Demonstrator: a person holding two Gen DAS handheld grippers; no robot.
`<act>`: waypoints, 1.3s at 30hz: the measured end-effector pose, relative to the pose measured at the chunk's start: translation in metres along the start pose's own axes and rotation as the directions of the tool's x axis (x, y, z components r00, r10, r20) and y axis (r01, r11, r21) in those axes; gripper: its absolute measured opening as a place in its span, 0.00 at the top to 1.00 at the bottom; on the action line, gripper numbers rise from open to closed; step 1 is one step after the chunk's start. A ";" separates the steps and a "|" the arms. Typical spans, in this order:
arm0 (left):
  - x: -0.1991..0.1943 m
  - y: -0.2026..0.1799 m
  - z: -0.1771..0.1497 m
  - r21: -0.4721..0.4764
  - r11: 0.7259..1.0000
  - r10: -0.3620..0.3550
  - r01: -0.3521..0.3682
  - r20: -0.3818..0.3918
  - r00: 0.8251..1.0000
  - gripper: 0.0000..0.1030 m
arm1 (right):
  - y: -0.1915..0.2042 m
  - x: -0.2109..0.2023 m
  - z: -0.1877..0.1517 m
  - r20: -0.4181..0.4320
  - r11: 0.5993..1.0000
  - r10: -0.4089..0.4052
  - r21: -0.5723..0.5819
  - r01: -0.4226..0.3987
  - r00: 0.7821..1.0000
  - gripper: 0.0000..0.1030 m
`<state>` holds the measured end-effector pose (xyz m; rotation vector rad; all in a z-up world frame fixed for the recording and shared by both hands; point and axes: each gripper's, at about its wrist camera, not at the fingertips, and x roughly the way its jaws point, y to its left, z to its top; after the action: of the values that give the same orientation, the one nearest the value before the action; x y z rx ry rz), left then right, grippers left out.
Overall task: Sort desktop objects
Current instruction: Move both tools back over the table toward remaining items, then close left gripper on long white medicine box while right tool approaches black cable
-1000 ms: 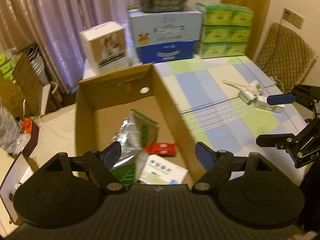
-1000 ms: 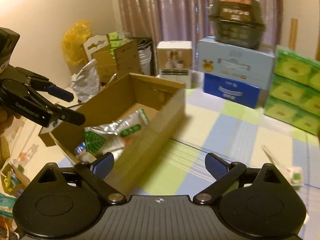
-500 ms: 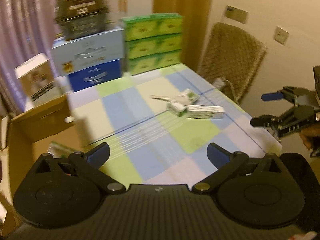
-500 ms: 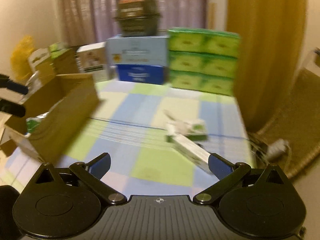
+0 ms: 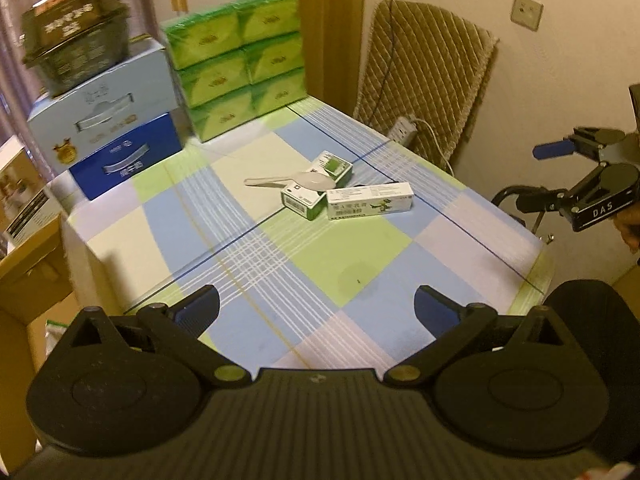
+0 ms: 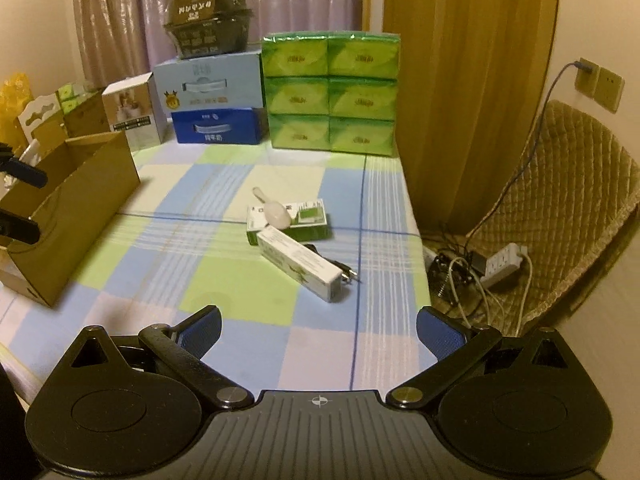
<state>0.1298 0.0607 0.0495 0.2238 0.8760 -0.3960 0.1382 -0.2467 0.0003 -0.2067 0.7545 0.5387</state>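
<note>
A long white medicine box (image 5: 370, 200) lies on the checked tablecloth (image 5: 256, 256) beside a green-and-white box (image 5: 316, 190) with a white spoon (image 5: 288, 180) resting on it. My left gripper (image 5: 316, 312) hangs open and empty over the table's near part, well short of them. The right wrist view shows the same long white box (image 6: 300, 264), green-and-white box (image 6: 296, 222) and spoon (image 6: 272, 210), with a thin black item (image 6: 340, 270) alongside. My right gripper (image 6: 318, 328) is open and empty near the front edge. An open cardboard box (image 6: 72, 216) stands at the left.
Green tissue packs (image 6: 332, 92), blue cartons (image 6: 218, 92) topped by a dark basket (image 6: 208, 20) and a white carton (image 6: 134, 114) line the table's back. A quilted chair (image 6: 560, 208) with a power strip (image 6: 500, 264) and cables stands off the right edge.
My left gripper has swung right, from above the cardboard box and its foil pouch to over the tablecloth. My right gripper has also turned right, toward the small boxes.
</note>
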 end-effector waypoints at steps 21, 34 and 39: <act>0.134 -0.058 0.052 0.682 0.721 -0.065 0.120 -0.105 0.992 0.22 | -0.020 0.088 0.004 -0.158 0.912 0.094 -0.381 -0.149 0.983 0.04; 0.216 -0.078 0.071 0.816 0.538 -0.140 0.212 -0.162 0.977 0.27 | -0.037 0.152 0.024 -0.298 0.795 0.094 -0.551 -0.252 0.950 0.26; 0.234 -0.074 0.081 0.799 0.554 -0.167 0.234 -0.169 0.972 0.28 | -0.038 0.171 0.020 -0.331 0.762 0.082 -0.587 -0.274 0.940 0.27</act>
<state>0.2892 -0.0921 -0.0848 1.0229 0.7329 -1.0203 0.2735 -0.2044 -0.1051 -0.8625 0.8615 0.9565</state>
